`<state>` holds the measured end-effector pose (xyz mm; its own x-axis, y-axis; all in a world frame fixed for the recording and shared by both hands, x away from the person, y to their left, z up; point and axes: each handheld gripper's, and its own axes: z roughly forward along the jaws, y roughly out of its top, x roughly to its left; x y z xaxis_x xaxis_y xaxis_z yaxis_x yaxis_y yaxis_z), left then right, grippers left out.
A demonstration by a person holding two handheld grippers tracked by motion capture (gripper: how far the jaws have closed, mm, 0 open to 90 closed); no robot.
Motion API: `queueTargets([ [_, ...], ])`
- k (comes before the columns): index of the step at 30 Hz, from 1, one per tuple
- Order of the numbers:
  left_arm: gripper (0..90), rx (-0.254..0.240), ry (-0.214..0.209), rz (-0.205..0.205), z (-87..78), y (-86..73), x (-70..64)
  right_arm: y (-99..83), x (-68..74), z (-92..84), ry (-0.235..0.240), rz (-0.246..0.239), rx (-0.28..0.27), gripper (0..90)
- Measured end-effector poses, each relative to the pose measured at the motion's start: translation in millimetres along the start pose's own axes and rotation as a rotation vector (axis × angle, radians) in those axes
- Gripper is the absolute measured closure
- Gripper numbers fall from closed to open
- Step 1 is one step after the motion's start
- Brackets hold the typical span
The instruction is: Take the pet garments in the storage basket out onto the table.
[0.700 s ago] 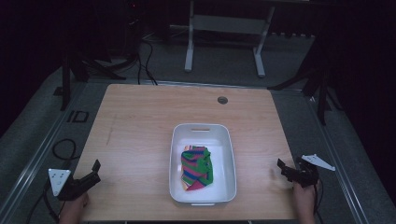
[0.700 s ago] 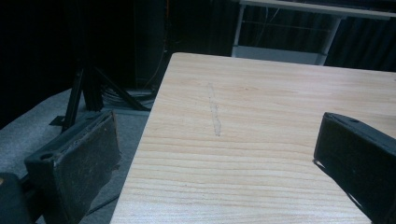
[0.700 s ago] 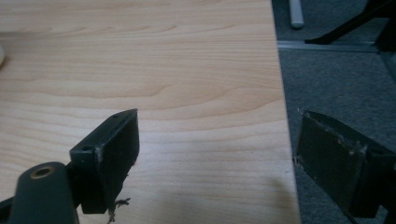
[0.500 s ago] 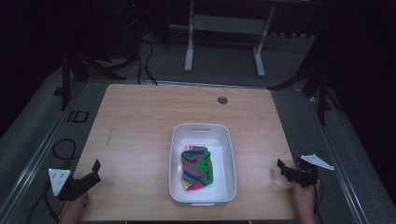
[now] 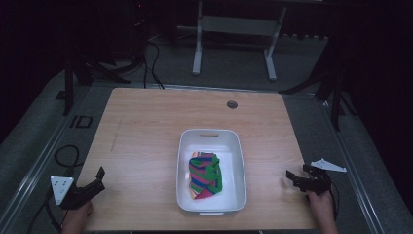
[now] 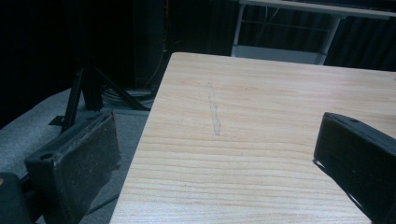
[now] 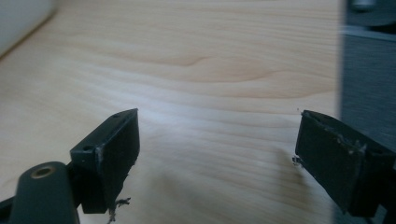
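striped cloth bunched in the white tub at the middle of the table, long axis running front to back. left claw at the near left corner, right claw near the right edge, both gaping wide, holding nothing. roughly level with the cloth on either side; right claw seemingly a little nearer the tub.

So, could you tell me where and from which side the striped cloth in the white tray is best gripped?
I would come from straight above and pinch the raised fold near the top of the striped cloth. It lies crumpled low inside the white tray, whose walls block a sideways approach. The right gripper and the left gripper, both open, sit at the table's near corners, so either could likely reach.
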<state>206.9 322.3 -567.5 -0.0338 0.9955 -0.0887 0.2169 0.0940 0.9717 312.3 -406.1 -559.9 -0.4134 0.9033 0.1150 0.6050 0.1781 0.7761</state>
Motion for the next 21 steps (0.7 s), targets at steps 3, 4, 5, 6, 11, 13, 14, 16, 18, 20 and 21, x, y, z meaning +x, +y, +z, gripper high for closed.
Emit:
queueTargets([
  [3,0.9,0.0,0.001,-0.002,0.1,0.0,0.0,3.1,1.2,2.8,0.154,-0.097,0.069,13.5],
  [4,0.9,0.0,0.001,-0.001,0.0,0.0,0.1,4.6,2.7,3.4,0.202,-0.125,0.085,13.5],
  [5,0.9,0.0,0.001,-0.001,0.0,0.0,0.1,4.6,2.7,3.4,0.202,-0.125,0.085,13.5],
  [6,0.9,0.0,0.002,-0.002,0.1,0.1,0.0,6.1,5.2,3.6,0.232,-0.155,0.098,13.4],
  [11,0.9,0.001,0.003,-0.003,0.0,0.1,0.1,16.5,20.1,4.5,0.368,-0.28,0.131,13.3],
  [13,0.9,0.0,0.003,-0.005,0.1,0.1,0.2,20.6,25.2,4.4,0.408,-0.307,0.145,13.3],
  [14,0.9,0.0,0.003,-0.005,0.1,0.1,0.2,22.9,28.4,4.2,0.423,-0.321,0.161,13.4],
  [16,0.9,-0.001,0.003,-0.004,-0.1,0.1,0.3,27.3,34.9,3.5,0.462,-0.347,0.193,13.7],
  [18,0.9,-0.001,0.003,-0.004,-0.1,0.1,0.2,29.3,39.3,2.4,0.469,-0.381,0.198,13.7],
  [20,0.9,0.0,0.003,-0.003,-0.1,0.1,0.2,33.5,46.8,0.6,0.493,-0.418,0.198,13.7],
  [21,0.9,0.0,0.003,-0.003,-0.1,0.1,0.2,38.7,53.7,-1.7,0.519,-0.457,0.192,13.7],
])
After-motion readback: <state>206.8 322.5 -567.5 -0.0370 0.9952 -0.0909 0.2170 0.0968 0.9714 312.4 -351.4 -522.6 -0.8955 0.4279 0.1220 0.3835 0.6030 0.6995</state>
